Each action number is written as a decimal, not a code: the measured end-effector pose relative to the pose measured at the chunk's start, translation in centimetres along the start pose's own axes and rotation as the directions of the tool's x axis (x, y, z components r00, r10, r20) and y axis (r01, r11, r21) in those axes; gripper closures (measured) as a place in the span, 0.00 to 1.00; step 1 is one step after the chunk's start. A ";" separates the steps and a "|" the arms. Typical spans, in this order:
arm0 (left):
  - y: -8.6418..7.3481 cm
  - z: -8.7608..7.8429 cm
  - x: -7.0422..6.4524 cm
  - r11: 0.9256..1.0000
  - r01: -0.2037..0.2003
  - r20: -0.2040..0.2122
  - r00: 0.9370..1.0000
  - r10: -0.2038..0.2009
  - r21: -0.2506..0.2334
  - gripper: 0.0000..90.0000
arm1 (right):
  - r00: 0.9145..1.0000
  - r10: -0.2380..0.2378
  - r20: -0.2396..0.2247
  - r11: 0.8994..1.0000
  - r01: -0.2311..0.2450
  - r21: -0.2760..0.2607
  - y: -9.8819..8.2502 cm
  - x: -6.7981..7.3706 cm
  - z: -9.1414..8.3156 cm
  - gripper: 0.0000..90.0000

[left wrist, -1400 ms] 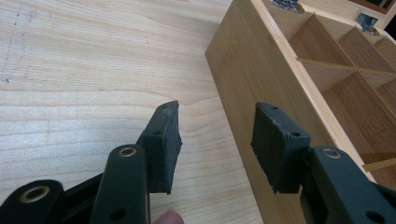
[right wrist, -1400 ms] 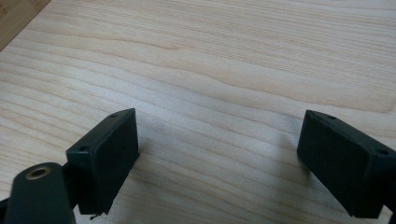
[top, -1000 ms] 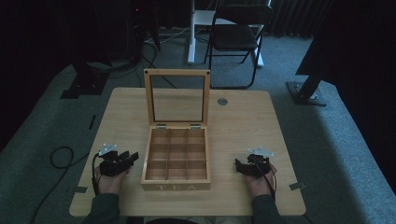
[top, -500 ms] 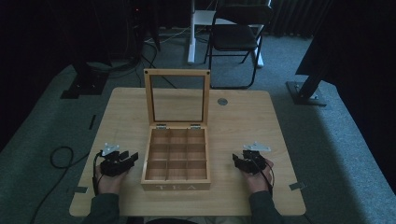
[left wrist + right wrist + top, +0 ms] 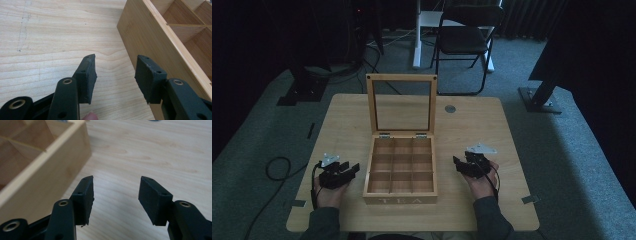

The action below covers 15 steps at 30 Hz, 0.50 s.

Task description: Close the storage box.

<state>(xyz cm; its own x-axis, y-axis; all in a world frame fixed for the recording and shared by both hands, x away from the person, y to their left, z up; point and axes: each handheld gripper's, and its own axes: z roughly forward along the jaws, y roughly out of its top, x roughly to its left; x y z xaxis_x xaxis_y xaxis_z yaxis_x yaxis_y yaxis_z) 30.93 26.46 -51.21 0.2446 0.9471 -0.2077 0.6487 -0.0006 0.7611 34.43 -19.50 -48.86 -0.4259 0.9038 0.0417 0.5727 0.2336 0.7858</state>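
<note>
Counter (image 5: 492, 125): light wood, square-ish, person's forearms come in from the near edge.
Tea box (image 5: 401, 167): wooden, sits centre of counter toward the near edge, "TEA" lettered on the front wall; nine compartments in a three-by-three grid, all look bare inside.
Lid (image 5: 401, 103): hinged at the back wall, standing upright, wood frame with a see-through pane; two metal hinges at its foot.
Left hand-held gripper (image 5: 346, 171): low on the counter just left of the box, near its front-left corner; jaws point right and a bit away from the person, toward the box's left wall.
Left gripper state: jaws spread, nothing between them (image 5: 115, 75); in the left gripper view the right jaw sits just beside the box wall, contact cannot be told.
Left hand (image 5: 328, 192): wrapped round the gripper from behind, palm down, forearm roughly straight out from the near edge; a fingertip peeks at the bottom of the left gripper view.
Right hand-held gripper (image 5: 462, 165): low on the counter just right of the box, level with its middle row; jaws point left toward the right wall, grey plate on top.
Right gripper state: jaws spread, empty (image 5: 116, 195); bare counter between them, box wall off the left jaw, apart from it.
Right hand (image 5: 482, 182): grips from behind, wrist angled inward toward the box, dark sleeve at the near edge.
Small round disc (image 5: 450, 108): grey, on the counter right of the lid, well apart from both hands.
Chair (image 5: 464, 42): dark folding chair on the floor beyond the counter.
</note>
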 end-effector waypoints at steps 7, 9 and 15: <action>0.0 0.1 -0.1 1.000 -0.007 0.003 1.000 0.007 0.000 0.56 | 0.999 -0.010 -0.040 1.000 0.009 -0.025 1.7 0.7 0.5 0.48; 0.0 0.1 -0.1 1.000 -0.008 0.002 1.000 0.008 0.002 0.55 | 0.999 -0.014 -0.044 1.000 0.013 -0.026 2.1 0.9 0.8 0.46; 0.0 0.1 -0.1 1.000 -0.007 0.002 1.000 0.007 0.003 0.55 | 0.998 -0.012 -0.068 0.999 0.010 -0.033 3.3 1.2 1.3 0.46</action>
<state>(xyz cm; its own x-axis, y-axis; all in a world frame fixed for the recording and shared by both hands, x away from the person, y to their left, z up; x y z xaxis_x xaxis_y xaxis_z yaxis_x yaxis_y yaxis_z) 30.94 26.34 -51.26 0.2502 0.9466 -0.2035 0.6495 -0.0083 0.7603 36.72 -17.18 -47.02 -0.4798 0.8743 0.0740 0.5450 0.2309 0.8060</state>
